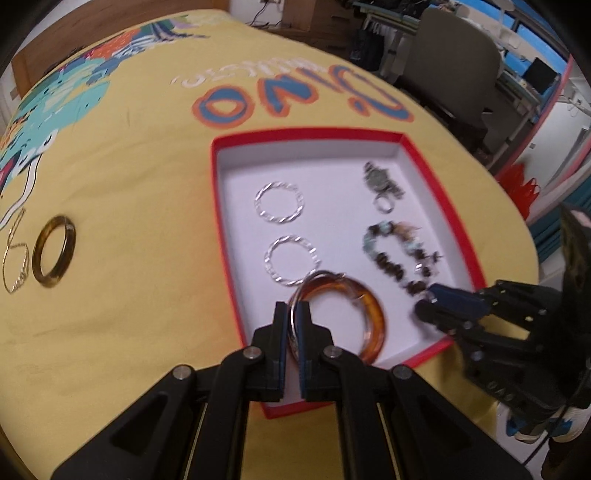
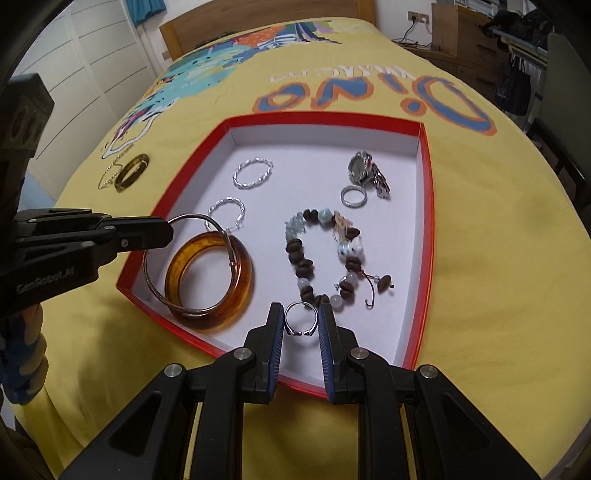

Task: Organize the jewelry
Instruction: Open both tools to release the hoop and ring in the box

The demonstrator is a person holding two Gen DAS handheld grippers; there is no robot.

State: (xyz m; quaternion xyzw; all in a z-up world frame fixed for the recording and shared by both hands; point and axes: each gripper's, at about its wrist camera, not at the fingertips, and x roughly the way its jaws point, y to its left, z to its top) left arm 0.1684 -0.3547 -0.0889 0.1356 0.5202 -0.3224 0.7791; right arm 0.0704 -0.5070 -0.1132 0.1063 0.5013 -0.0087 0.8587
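Note:
A red box [image 1: 443, 206] [image 2: 424, 206] with a white floor lies on the yellow bedspread. My left gripper [image 1: 291, 314] [image 2: 162, 230] is shut on thin metal bangles [image 2: 192, 266], held over an amber bangle [image 1: 373, 317] [image 2: 210, 280] in the box's near left corner. My right gripper [image 2: 301, 317] [image 1: 428, 301] is shut on a small silver ring [image 2: 301, 319] just above the box floor, next to a beaded bracelet [image 2: 321, 258] [image 1: 399, 254]. Two twisted silver hoops [image 1: 279, 203] [image 1: 291, 264], a watch [image 2: 364, 170] and a silver ring [image 2: 353, 195] lie in the box.
Outside the box, to its left on the bedspread, lie an olive-brown bangle [image 1: 53, 251] [image 2: 131, 171] and a thin gold bangle [image 1: 16, 266] [image 2: 107, 175]. A wooden headboard [image 2: 258, 18] stands beyond. A chair [image 1: 454, 62] and desk clutter are at the right.

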